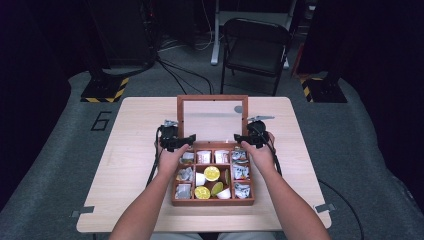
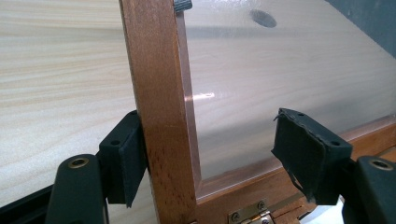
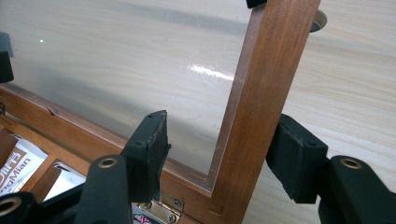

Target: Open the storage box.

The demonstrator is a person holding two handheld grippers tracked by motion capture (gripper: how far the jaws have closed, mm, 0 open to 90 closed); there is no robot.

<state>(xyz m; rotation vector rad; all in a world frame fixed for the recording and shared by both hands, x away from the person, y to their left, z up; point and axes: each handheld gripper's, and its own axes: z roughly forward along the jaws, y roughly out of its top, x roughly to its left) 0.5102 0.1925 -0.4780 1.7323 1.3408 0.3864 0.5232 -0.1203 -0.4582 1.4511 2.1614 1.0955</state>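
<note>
One brown wooden compartment box (image 1: pixel 213 202) with one clear-paned lid (image 1: pixel 212 116) sits on one pale wooden table (image 1: pixel 135 165). Two black handheld grippers (image 1: pixel 175 138) (image 1: pixel 252 136) flank it. One black folding chair (image 1: pixel 255 47) stands far behind.

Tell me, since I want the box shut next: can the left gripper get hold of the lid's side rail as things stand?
Probably yes. The left gripper already straddles the lid: one pad lies against the rail's outer face, the other stands off the clear pane. Nothing sits between them, so closing should pinch it.

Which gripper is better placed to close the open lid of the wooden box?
Left, only slightly. The left gripper has one pad already touching the lid frame's left rail. The right gripper straddles the right rail, with gaps on both sides. Both sit near the hinges.
</note>
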